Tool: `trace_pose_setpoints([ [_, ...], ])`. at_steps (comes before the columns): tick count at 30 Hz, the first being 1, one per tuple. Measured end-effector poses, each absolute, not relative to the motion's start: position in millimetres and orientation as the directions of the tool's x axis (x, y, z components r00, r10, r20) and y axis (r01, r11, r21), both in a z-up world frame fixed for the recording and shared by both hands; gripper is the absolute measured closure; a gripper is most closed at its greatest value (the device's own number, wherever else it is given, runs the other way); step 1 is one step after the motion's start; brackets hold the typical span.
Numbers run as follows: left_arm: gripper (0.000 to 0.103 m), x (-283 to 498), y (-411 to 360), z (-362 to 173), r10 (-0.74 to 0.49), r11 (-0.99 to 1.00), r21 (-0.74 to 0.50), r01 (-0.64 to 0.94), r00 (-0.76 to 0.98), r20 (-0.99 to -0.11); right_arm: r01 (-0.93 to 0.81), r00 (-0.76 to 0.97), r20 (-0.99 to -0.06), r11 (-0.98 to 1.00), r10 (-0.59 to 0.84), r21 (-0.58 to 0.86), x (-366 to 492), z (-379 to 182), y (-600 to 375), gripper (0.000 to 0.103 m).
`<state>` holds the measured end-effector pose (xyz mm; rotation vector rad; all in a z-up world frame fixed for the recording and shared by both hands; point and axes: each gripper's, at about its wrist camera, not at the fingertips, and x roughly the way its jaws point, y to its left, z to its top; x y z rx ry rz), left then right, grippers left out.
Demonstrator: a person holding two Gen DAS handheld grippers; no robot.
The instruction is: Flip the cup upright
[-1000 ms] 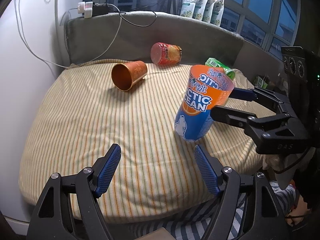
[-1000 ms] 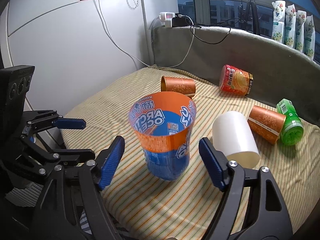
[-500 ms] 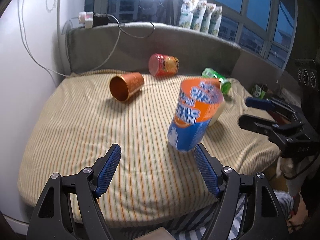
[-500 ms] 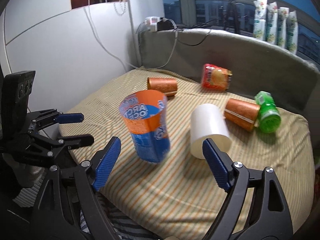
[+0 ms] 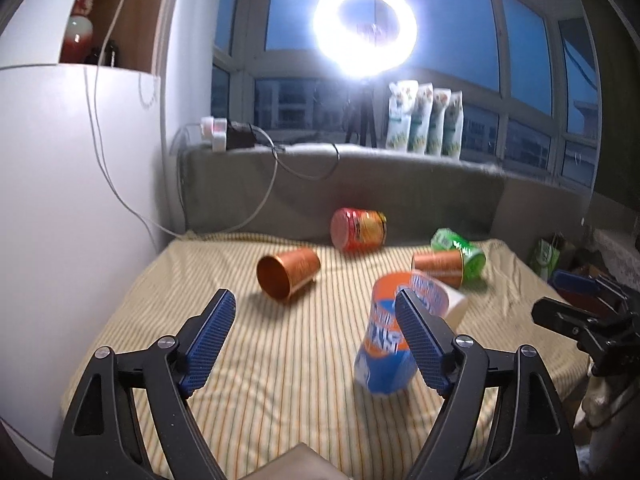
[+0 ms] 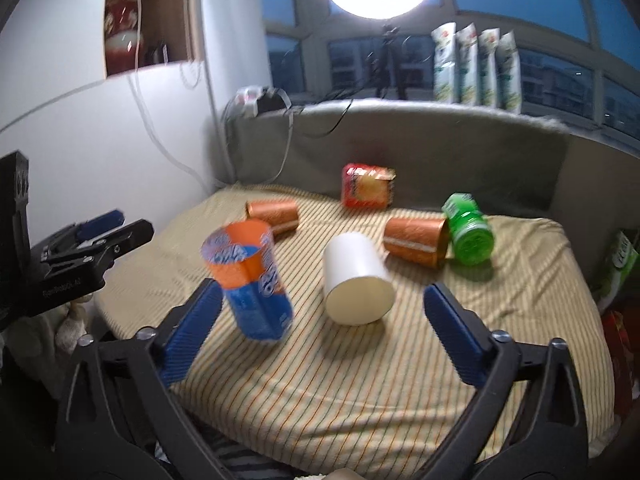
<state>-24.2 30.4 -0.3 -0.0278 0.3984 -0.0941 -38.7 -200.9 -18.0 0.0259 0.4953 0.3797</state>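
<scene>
Now the orange-and-blue cup (image 6: 248, 284) has been released upright on the bed (image 6: 400, 380); both claws, left claw (image 5: 316, 340) and right claw (image 6: 320, 332), are drawn back, spread apart and empty.

- Bare striped bedsheet (image 5: 280, 360) lies left of the upright orange-and-blue cup (image 6: 250, 280).
- White cup (image 6: 356, 276) lies just beside it, copper cups (image 6: 414, 240) behind.

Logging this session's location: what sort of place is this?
Probably a home room, a window-side daybed: a striped cushion under big night windows, plus a ring light.
</scene>
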Motion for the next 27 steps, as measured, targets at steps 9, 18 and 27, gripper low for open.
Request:
trace_pose_setpoints([
  [9,0.010,-30,23,9,-0.046,0.999,-0.003,0.047,0.955,-0.292,-0.241,0.876,-0.399,0.962,0.273,0.128,-43,-14,-216,0.000],
  [18,0.008,-34,20,12,-0.040,0.999,0.003,0.042,0.962,-0.270,-0.208,0.885,-0.397,0.970,0.242,0.128,-45,-18,-216,0.000],
  [27,0.000,-34,20,11,-0.049,0.999,-0.008,0.048,0.960,-0.276,-0.192,0.891,-0.397,0.975,0.221,0.113,-42,-20,-211,0.000],
])
